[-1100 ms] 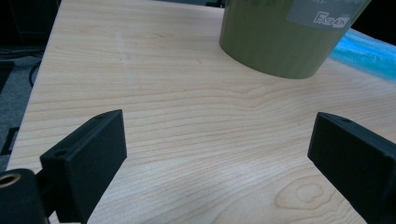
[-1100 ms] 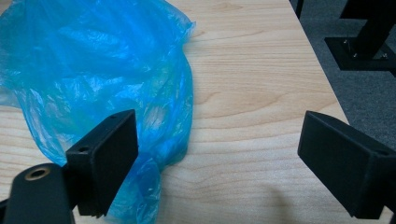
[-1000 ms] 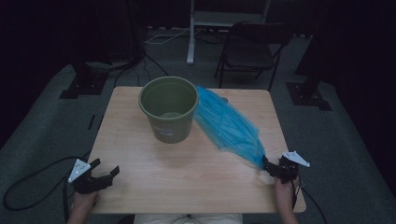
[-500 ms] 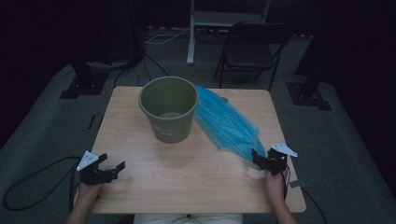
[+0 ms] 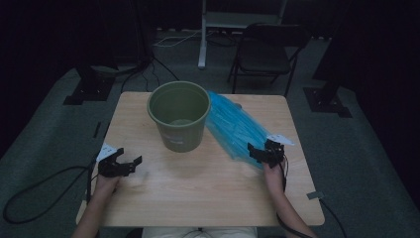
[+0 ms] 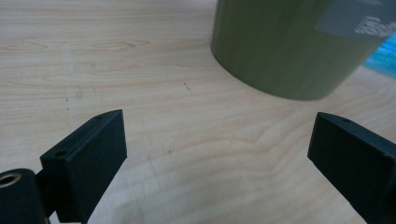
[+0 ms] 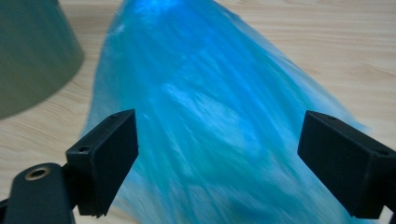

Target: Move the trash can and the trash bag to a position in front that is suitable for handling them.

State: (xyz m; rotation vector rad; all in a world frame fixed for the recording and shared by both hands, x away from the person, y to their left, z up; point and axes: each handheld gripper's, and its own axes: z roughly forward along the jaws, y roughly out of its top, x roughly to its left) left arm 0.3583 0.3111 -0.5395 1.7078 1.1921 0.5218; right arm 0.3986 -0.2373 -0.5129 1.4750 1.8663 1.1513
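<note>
An olive-green bucket [image 5: 179, 115] stands upright on the wooden table [image 5: 198, 183], its side close ahead in the left gripper view [image 6: 289, 46]. A crumpled blue plastic bag [image 5: 234, 127] lies flat to the bucket's right, one end by the bucket. My right gripper [image 5: 257, 151] hovers open over the bag's near end, and the bag [image 7: 210, 116] spreads between and beyond its jaws. My left gripper [image 5: 130, 164] is open over bare wood at the table's left, its jaws [image 6: 215, 158] apart and empty, pointing toward the bucket.
A folding chair [image 5: 265, 52] and a white desk leg [image 5: 202, 34] stand beyond the far edge. Black stand bases [image 5: 81, 89] sit on the carpet at both sides. A cable [image 5: 29, 191] loops on the floor at left.
Both grippers have moved forward onto the table. The right one has come in over the near end of the blue bag; the left one has advanced toward the bucket.
</note>
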